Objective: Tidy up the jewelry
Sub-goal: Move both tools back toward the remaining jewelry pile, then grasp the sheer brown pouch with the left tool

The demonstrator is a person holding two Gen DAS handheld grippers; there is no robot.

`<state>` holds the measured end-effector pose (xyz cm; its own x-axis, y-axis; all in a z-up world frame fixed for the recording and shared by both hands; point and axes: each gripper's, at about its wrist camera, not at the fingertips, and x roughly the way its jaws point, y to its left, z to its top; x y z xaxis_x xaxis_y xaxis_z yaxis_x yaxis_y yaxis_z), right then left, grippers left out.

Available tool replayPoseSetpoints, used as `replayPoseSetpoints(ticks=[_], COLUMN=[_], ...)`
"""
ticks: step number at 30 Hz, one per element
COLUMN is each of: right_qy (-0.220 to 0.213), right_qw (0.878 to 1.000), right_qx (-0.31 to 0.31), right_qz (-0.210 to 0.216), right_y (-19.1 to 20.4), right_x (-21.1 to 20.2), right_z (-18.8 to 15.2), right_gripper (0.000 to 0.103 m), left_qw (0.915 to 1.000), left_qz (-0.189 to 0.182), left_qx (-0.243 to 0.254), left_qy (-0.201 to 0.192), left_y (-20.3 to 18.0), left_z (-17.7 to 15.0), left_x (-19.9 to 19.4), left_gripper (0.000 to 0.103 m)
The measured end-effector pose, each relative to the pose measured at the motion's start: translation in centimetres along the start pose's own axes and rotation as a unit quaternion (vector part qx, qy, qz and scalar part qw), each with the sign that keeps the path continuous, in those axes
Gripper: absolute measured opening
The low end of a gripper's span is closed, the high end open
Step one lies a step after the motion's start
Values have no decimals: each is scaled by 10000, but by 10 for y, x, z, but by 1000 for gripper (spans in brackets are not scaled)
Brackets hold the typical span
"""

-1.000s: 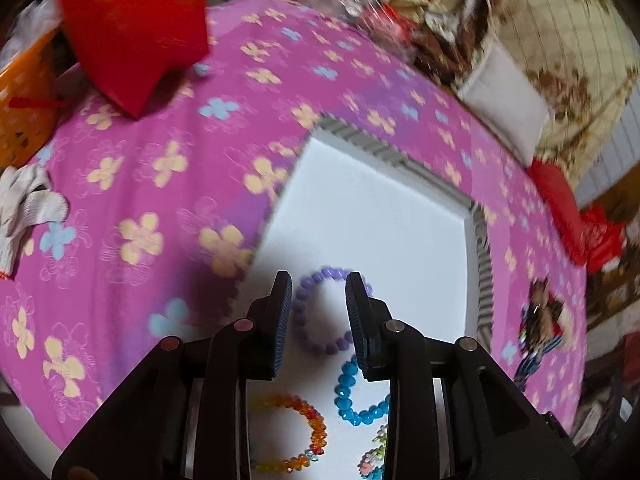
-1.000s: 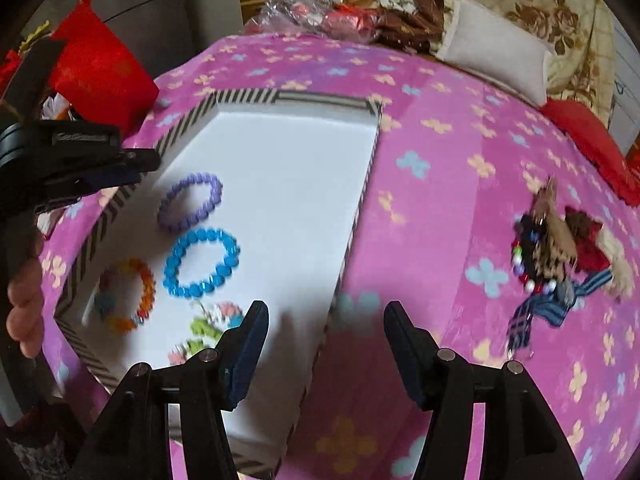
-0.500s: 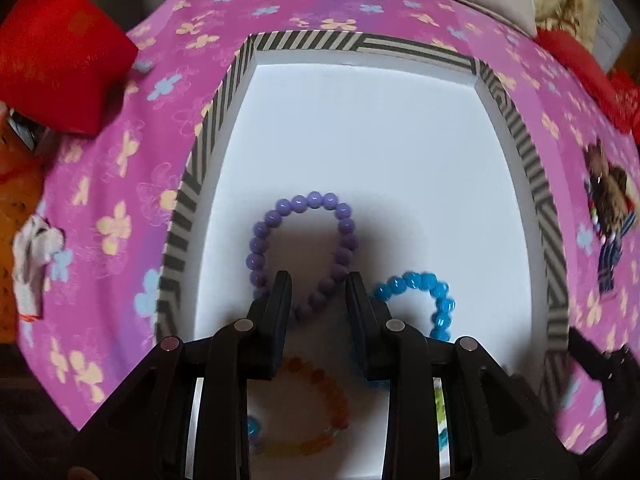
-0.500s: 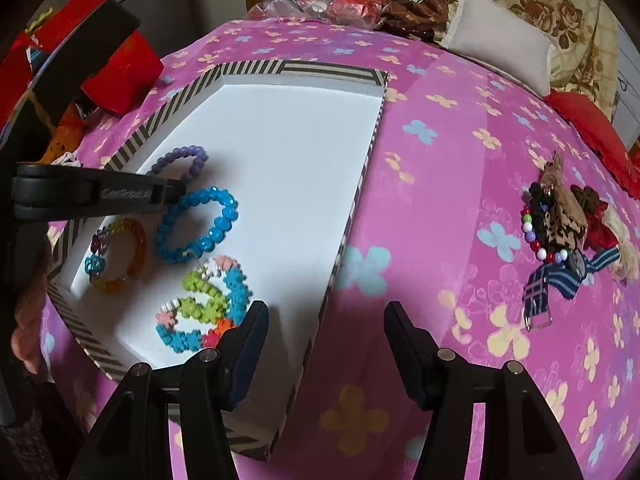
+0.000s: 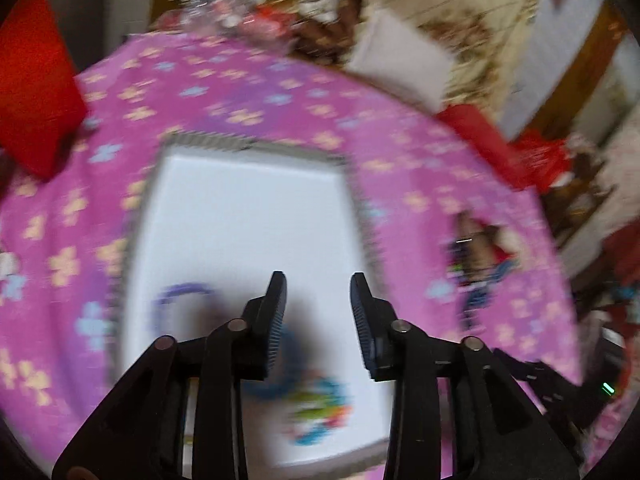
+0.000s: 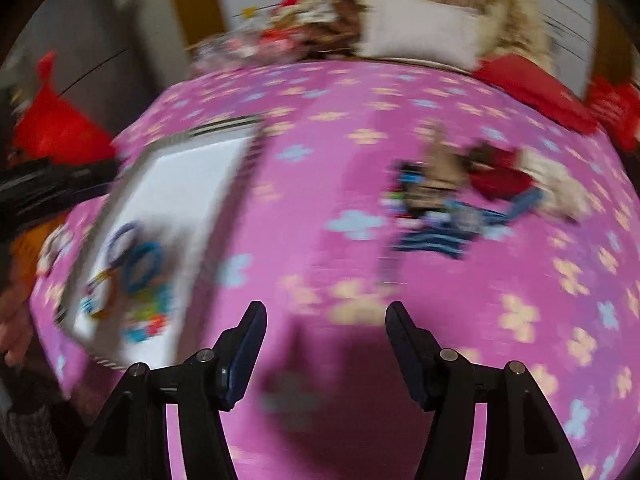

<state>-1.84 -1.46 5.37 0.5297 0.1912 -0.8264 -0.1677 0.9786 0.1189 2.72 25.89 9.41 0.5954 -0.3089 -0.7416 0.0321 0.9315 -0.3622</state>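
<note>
both grippers' jaws gape empty; purple bracelet [image 5: 182, 294] lies in tray [image 5: 248, 208].

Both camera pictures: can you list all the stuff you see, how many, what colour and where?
tray: one, white with striped rim, on the cloth
purple bracelet: one, in the tray, left side
blue bracelet: one, in the tray
multicolour bead bracelets: blurred, count unclear, tray's near end
jewelry pile: one heap, mixed dark, red and blue, on the cloth right of the tray
cloth: one, pink with flowers
red bag: one, far left
left gripper: black, open, over the tray
right gripper: black, open, over the cloth
</note>
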Motion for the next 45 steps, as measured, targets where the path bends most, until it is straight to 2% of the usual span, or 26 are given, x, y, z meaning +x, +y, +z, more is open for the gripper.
replayPoseSetpoints(ticks=[2, 5, 7, 11, 13, 15, 18, 20, 26, 28, 31, 34, 35, 36, 38, 45], right_qy=[21, 57, 30, -4, -23, -43, -78, -70, -118, -175, -224, -254, -257, -267, -304, -535], right_qw=[9994, 9973, 9958, 9947, 9947, 9944, 9933, 9913, 9878, 9867, 9860, 9857, 9855, 9851, 9839, 9816], right_qx=[333, 711, 898, 1023, 1026, 1047, 1141, 1303, 1547, 1618, 1649, 1644, 1648, 1659, 1702, 1737], right_qz=[-118, -160, -148, -75, -90, -101, -172, -193, -131, -53, 89, 261, 313, 369, 459, 586], right_y=[-32, -65, -81, -91, -95, -98, -108, -122, -149, -157, -164, -172, -173, -176, -183, -199], right_x=[2, 4, 5, 6, 6, 8, 8, 9, 10, 9, 8, 8, 8, 8, 7, -1], right_z=[2, 6, 6, 4, 5, 5, 3, 0, -6, -8, -11, -14, -16, -18, -23, -36], right_gripper=[60, 60, 60, 60, 60, 60, 60, 60, 60, 60, 60, 60, 60, 60, 60, 60], left_qw=[9993, 9955, 9939, 9894, 9873, 9854, 9852, 9857, 9888, 9898, 9913, 9929, 9935, 9935, 9927, 9901], left_qz=[-369, -915, -981, -945, -843, -590, -122, 200, 491, 458, 260, 18, -50, -88, -266, -349], left_qx=[26, 176, 377, 740, 789, 851, 1170, 1175, 1106, 1054, 1158, 1066, 967, 928, 862, 701], left_qy=[-20, 185, 348, 812, 1089, 1349, 1244, 1191, 877, 847, 569, 520, 597, 656, 799, 1166], left_y=[-16, -48, -68, -104, -114, -117, -123, -114, -95, -93, -105, -122, -131, -137, -158, -207], left_z=[3, -4, -12, -34, -45, -55, -62, -63, -53, -51, -45, -34, -27, -23, -5, 41], left_x=[1, 15, 28, 65, 85, 102, 103, 101, 95, 95, 80, 77, 83, 88, 108, 182], left_gripper=[38, 38, 38, 38, 38, 38, 34, 34, 31, 31, 32, 37, 44, 46, 46, 46])
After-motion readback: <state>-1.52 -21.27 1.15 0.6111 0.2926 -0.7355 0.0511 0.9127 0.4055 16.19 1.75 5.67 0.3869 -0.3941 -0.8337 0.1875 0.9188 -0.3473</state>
